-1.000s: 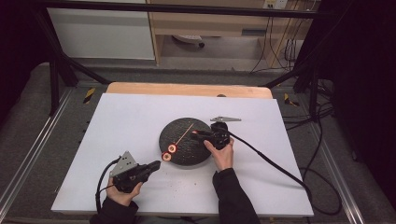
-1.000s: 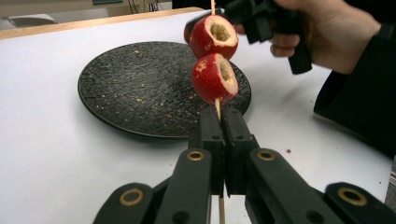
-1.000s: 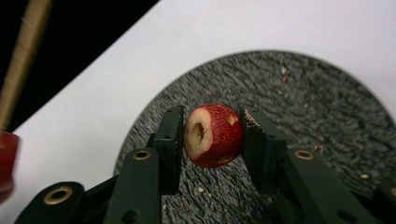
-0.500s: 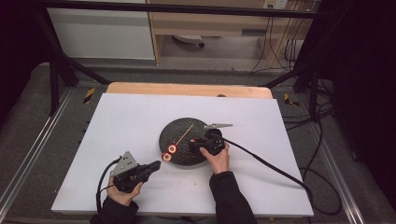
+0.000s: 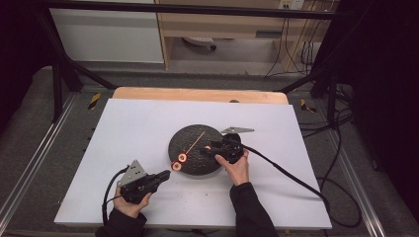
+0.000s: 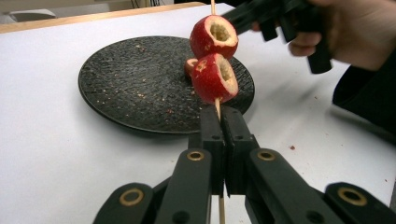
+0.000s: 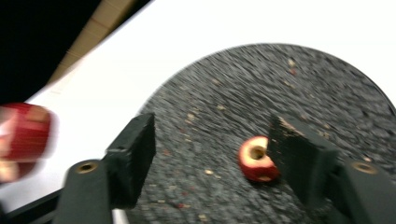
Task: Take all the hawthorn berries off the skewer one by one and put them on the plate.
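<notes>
on the white table (image 5: 138, 123) sits a dark plate (image 6: 121, 88), and over its near edge the left gripper (image 6: 218, 122) has its fingers closed on a thin skewer (image 6: 217, 106) that already carries two red fruit pieces (image 6: 214, 77). the right gripper (image 7: 212, 154) hovers low over the plate, its fingers having just been opening, parted with nothing pressed between them, a third piece (image 7: 256, 158) lying on the plate just beside one finger. by my reading two pieces are threaded and this one is left to pick up and push on.
</notes>
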Tool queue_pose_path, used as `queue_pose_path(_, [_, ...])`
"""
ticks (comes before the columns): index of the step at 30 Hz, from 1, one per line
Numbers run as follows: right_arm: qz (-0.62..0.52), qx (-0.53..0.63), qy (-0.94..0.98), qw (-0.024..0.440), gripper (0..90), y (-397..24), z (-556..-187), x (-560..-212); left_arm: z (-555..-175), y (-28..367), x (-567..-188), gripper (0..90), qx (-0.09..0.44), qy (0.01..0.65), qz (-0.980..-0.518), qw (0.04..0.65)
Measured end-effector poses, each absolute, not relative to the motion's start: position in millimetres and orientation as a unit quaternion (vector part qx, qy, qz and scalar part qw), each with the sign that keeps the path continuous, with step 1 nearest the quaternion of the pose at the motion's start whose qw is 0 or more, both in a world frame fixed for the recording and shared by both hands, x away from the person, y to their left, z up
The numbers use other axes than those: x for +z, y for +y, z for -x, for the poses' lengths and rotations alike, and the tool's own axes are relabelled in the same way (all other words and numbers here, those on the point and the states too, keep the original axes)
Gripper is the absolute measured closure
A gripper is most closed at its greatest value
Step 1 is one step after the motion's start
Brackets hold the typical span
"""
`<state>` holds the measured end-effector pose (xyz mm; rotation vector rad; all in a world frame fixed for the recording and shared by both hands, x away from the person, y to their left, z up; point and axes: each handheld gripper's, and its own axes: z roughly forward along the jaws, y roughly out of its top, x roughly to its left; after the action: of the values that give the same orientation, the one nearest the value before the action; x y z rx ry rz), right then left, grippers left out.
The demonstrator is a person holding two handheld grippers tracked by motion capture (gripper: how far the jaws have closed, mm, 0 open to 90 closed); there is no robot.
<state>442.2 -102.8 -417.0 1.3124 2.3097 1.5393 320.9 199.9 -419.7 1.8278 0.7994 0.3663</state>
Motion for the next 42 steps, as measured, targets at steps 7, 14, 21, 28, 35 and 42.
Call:
queue_pose_path(7, [-0.4, 0.536, 0.743, 0.019, 13.1, -107, -425, -398, -321, 199, -420, 88.4, 0.154, 0.334, -0.767, 0.526])
queue_pose_path(14, [-0.388, 0.547, 0.742, 0.015, 6.5, -107, -410, -390, -321, 196, -420, 88.4, 0.154, 0.331, -0.768, 0.526])
queue_pose_path(21, [-0.383, 0.549, 0.743, 0.001, 6.7, -101, -402, -393, -319, 193, -420, 88.4, 0.155, 0.326, -0.771, 0.525])
queue_pose_path(28, [-0.379, 0.555, 0.74, -0.008, 9.7, -91, -399, -397, -319, 189, -421, 88.4, 0.152, 0.324, -0.773, 0.524])
queue_pose_path(35, [-0.379, 0.566, 0.732, -0.017, 18.9, -82, -399, -400, -318, 188, -421, 88.4, 0.152, 0.322, -0.774, 0.524])
queue_pose_path(42, [-0.375, 0.571, 0.729, -0.028, 30.1, -80, -399, -404, -317, 185, -421, 88.4, 0.151, 0.319, -0.775, 0.524])
